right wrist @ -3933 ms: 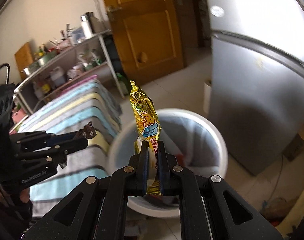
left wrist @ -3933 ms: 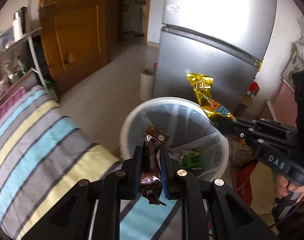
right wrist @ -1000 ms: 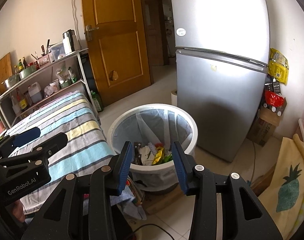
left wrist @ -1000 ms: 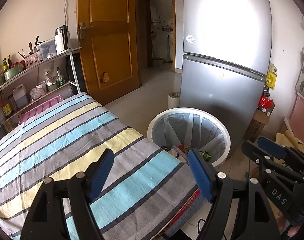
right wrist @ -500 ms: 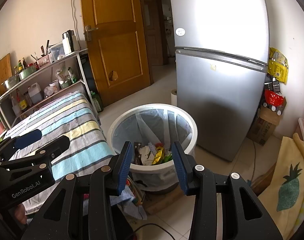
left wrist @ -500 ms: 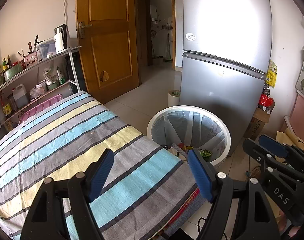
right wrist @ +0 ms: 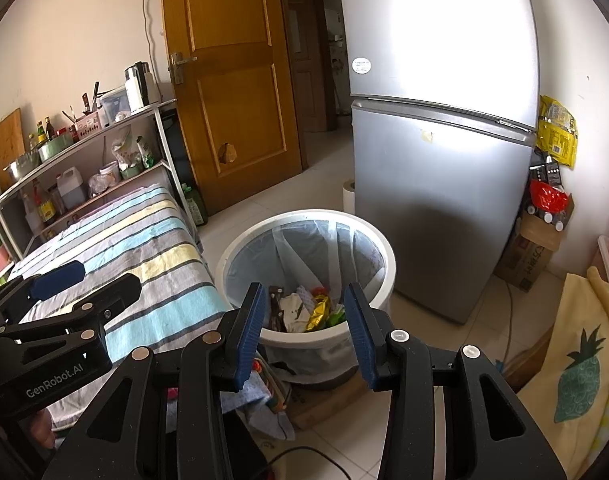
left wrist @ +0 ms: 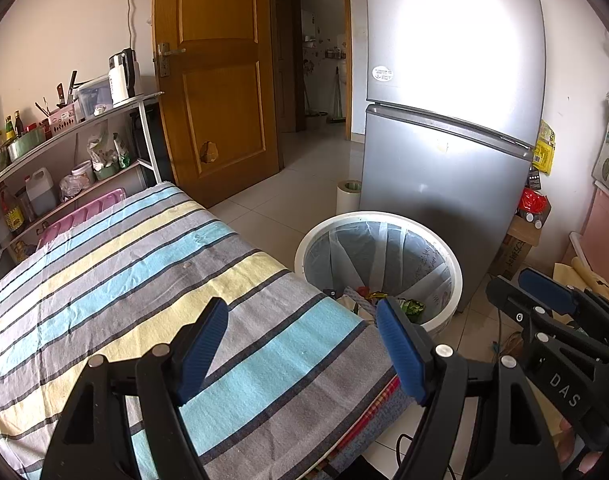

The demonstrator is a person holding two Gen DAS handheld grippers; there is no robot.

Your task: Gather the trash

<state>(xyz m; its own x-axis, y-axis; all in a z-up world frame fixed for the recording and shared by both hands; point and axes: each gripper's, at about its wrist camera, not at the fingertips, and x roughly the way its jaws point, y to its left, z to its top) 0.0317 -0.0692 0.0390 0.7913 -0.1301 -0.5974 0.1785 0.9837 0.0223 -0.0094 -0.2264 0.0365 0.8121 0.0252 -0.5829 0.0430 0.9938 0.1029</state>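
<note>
A white round bin (right wrist: 240,246) with a clear liner stands on the floor between the bed and the fridge. Inside lie wrappers: a gold one (right wrist: 319,313), a brown one (right wrist: 275,304) and a green one (left wrist: 411,307). My right gripper (right wrist: 302,316) hangs open and empty in front of the bin. Over the bed's near corner my left gripper (left wrist: 302,334) stands wide open, holding nothing. The bin (left wrist: 456,276) shows past the bed's corner in the left wrist view. Each gripper appears at the edge of the other's view.
A striped bedspread (left wrist: 124,280) covers the bed at the left. A silver fridge (right wrist: 444,160) rises behind the bin. A wooden door (left wrist: 220,80), a metal shelf rack (right wrist: 84,160) with bottles, a cardboard box (right wrist: 532,256) and a pineapple-print cloth (right wrist: 576,356) surround the tiled floor.
About four seconds ago each gripper was shut on a wrapper above the bin; now both are open, empty and drawn back, with the wrappers in the bin. Over the last second nothing moved.
</note>
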